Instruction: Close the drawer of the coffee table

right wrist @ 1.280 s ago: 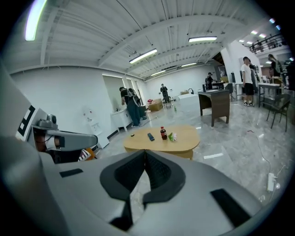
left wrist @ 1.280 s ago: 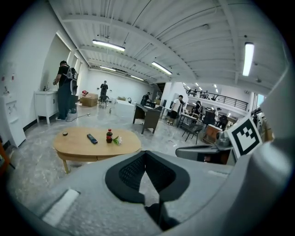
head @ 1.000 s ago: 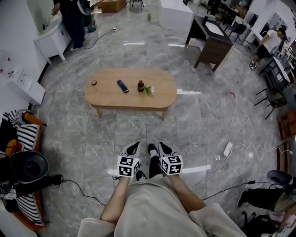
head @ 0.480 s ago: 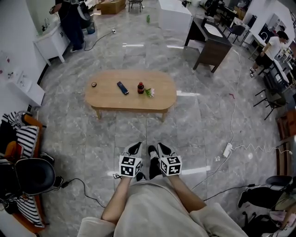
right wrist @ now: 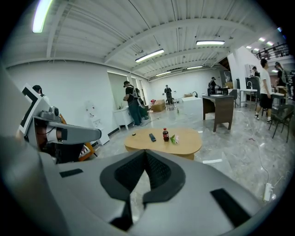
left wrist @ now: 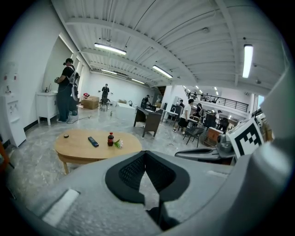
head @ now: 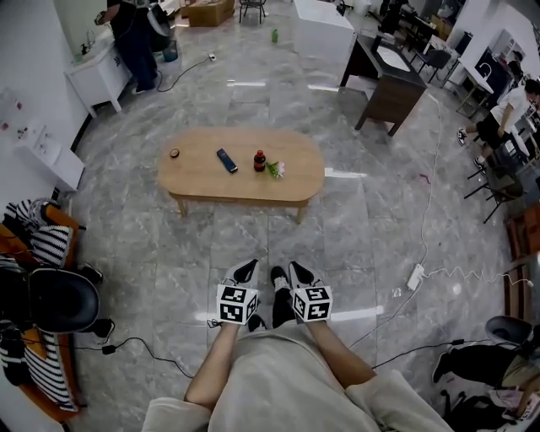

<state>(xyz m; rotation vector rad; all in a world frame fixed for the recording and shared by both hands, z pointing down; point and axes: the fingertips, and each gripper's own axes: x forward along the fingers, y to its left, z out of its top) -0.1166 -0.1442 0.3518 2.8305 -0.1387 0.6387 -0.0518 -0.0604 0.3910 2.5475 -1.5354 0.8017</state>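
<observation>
An oval wooden coffee table [head: 202, 181] [left wrist: 78, 148] [right wrist: 186, 143] stands some way ahead on the grey marble floor. Its drawer does not show from here. On top lie a small dark round object [head: 175, 153], a dark remote [head: 226, 159], a cola bottle [head: 260, 160] and a small flower sprig [head: 274, 170]. My left gripper [head: 245, 271] and right gripper [head: 300, 272] are held side by side close to my body, well short of the table. Both have their jaws shut with nothing between them.
A black office chair [head: 51, 299] and striped cushions sit at the left. A dark desk [head: 390, 80] and white counter [head: 322, 25] stand beyond the table. Cables and a power strip [head: 414, 272] lie on the floor at the right. People stand at the far left and far right.
The grippers have stayed put. The head view has shifted slightly, and the black chair at the left has moved a little; the person at the far right has walked.
</observation>
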